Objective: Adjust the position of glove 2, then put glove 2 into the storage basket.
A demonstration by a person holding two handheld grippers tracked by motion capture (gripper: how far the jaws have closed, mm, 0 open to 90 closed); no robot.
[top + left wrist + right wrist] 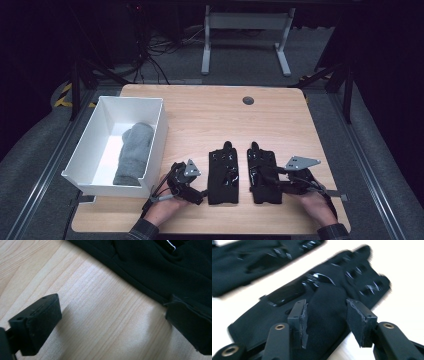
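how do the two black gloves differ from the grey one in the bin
The two black gloves lie flat side by side on the bare table; the grey glove lies inside the white bin. The black ones carry glossy patches; the grey one looks plain and soft. All three point away from the person.

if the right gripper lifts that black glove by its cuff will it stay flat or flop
Probably flop: the right glove lies limp and flat on the table, with a soft fabric fold between the right gripper pads. Its glossy knuckle patches look stiffer. Likely light.
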